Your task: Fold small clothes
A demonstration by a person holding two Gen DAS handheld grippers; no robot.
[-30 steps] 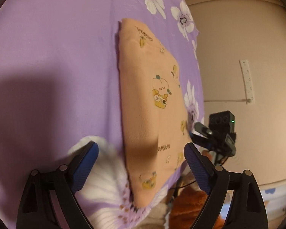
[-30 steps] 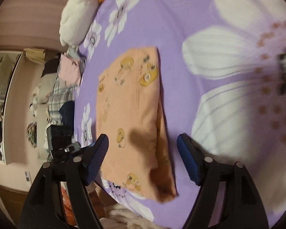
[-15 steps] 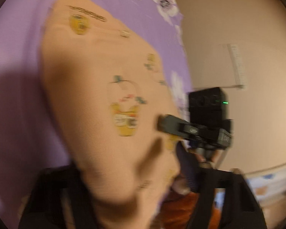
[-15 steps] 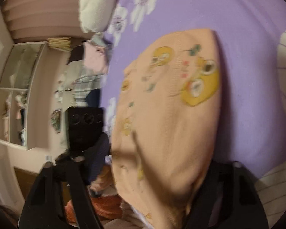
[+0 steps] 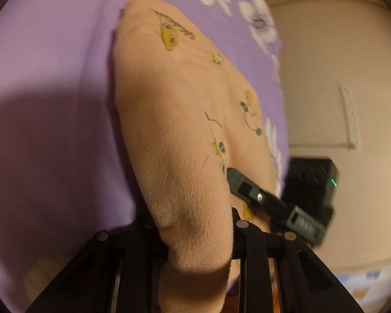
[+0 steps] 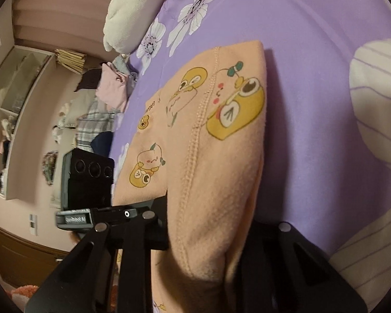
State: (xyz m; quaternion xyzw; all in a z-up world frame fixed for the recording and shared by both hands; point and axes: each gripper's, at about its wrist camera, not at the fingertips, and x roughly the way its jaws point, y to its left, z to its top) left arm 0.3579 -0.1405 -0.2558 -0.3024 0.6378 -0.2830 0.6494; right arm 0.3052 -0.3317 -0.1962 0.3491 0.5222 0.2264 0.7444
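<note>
A peach garment (image 5: 169, 104) printed with yellow cartoon animals lies folded on the purple flowered bedsheet (image 5: 52, 78). Its near end humps up between the jaws of my left gripper (image 5: 195, 224), which are closing with the cloth pinched between them. In the right wrist view the same garment (image 6: 221, 156) bunches up between the closing jaws of my right gripper (image 6: 208, 221), along a stitched seam. Cloth hides the fingertips of both. Each gripper holds one near corner, side by side; the right gripper's body (image 5: 260, 200) shows in the left wrist view, the left one's (image 6: 99, 216) in the right.
The bed's edge runs close beside the garment (image 5: 279, 130). A white plush cushion (image 6: 127, 13) lies at the head of the bed. Loose clothes (image 6: 109, 88) are piled beyond the edge, by a shelf unit (image 6: 13, 104). A beige wall (image 5: 338, 52) is past the bed.
Both grippers moved forward onto the near end of the garment and their jaws came together around it. The cloth, flat before, now rises in a hump between each pair of jaws.
</note>
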